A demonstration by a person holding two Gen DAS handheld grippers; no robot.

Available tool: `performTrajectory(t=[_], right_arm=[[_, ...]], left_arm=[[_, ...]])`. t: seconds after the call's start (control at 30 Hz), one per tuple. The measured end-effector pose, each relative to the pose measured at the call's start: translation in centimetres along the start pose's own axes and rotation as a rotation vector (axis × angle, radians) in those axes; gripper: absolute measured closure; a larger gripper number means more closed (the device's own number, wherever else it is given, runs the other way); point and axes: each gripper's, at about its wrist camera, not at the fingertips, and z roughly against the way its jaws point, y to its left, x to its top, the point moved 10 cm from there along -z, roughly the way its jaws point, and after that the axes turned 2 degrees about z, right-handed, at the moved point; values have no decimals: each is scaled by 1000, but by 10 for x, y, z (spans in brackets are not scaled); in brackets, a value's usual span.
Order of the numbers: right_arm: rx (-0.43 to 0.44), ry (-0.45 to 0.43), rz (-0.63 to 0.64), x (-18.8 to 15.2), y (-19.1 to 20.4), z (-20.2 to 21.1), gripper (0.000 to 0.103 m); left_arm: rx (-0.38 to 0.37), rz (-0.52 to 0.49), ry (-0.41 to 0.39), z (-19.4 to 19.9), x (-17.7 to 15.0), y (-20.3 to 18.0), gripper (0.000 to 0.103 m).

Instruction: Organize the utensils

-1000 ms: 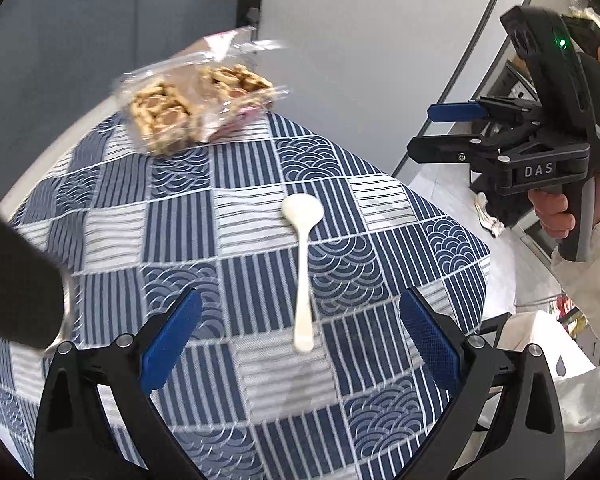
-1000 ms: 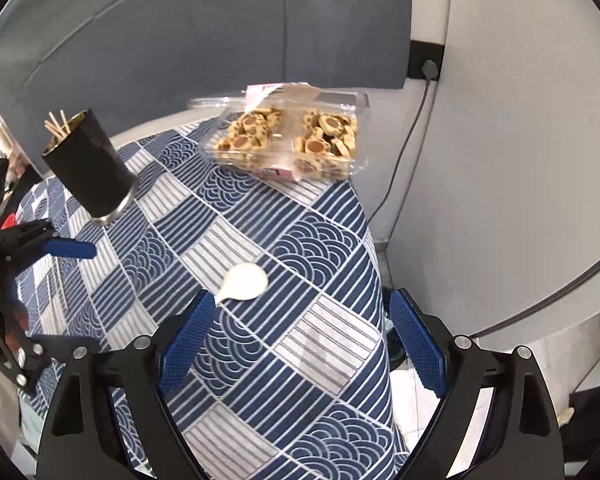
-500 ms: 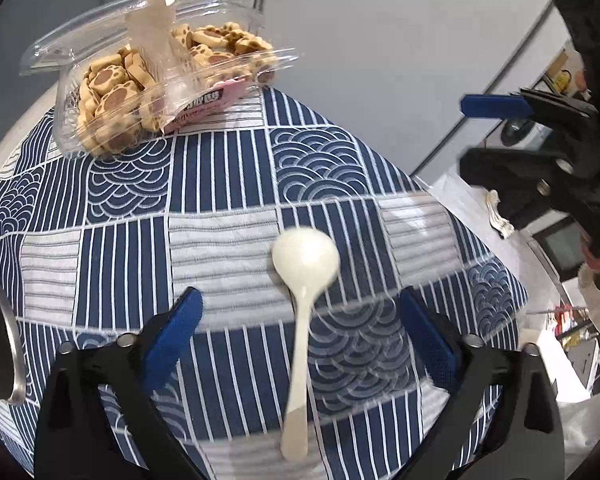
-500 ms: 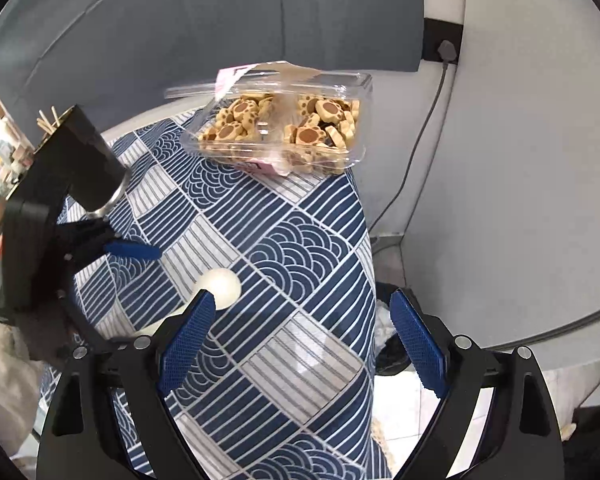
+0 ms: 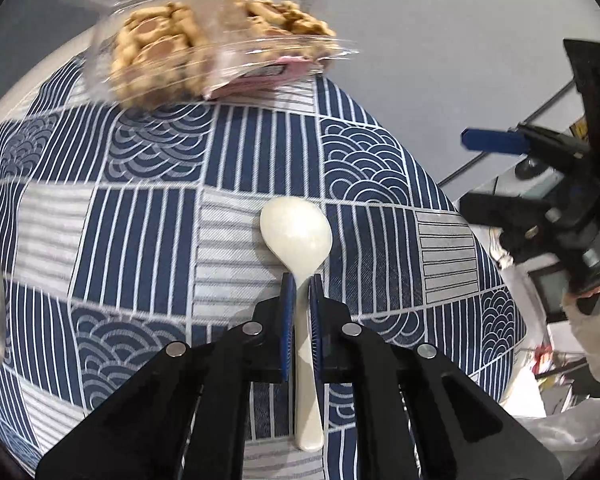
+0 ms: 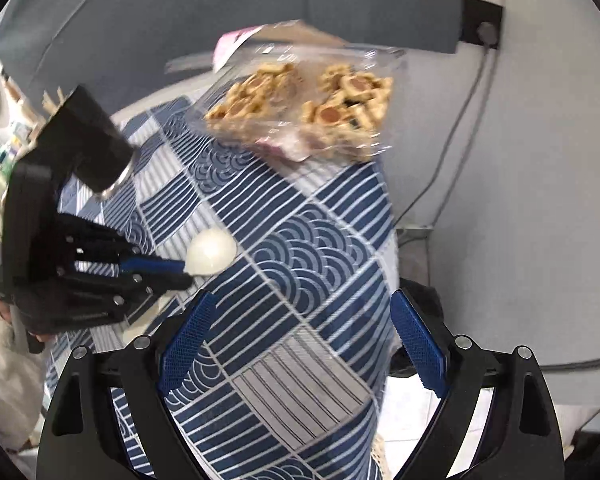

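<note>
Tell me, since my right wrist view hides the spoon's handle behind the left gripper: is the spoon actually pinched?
Observer: Yes. In the left wrist view the left gripper is shut on the spoon at its neck, just below the bowl.
Operator: Where does the handle run?
Observer: Straight back between the fingers; its end shows over the tablecloth.
Operator: And my own gripper?
Observer: The right gripper is open, held in the air beyond the cloth's edge.
</note>
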Motion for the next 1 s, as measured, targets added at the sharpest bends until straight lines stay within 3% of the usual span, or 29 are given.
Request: performTrajectory(t=[0.23, 0.43, 0.53, 0.7, 0.83, 0.9, 0.97, 1.0], right_arm=[[99, 40, 81, -5, 36, -17, 18], [283, 10, 143, -9, 85, -26, 18], [338, 4, 168, -7, 107, -37, 27], [301, 1, 176, -1, 115, -56, 46], [259, -1, 165, 9, 100, -58, 47], [262, -4, 132, 17, 88, -56, 46], [234, -22, 132, 24, 78, -52, 46], [220, -28, 132, 27, 74, -51, 46]], left_arm=[[-7, 75, -81, 31, 1, 18, 94], [-37, 121, -161, 52, 4, 18, 100], [-42, 144, -191, 58, 3, 19, 100], [-20, 185, -173, 48, -4, 24, 100], [1, 218, -184, 58, -15, 32, 100], [14, 211, -183, 58, -20, 33, 94], [20, 208, -175, 59, -26, 34, 79], [26, 205, -170, 59, -30, 34, 78]])
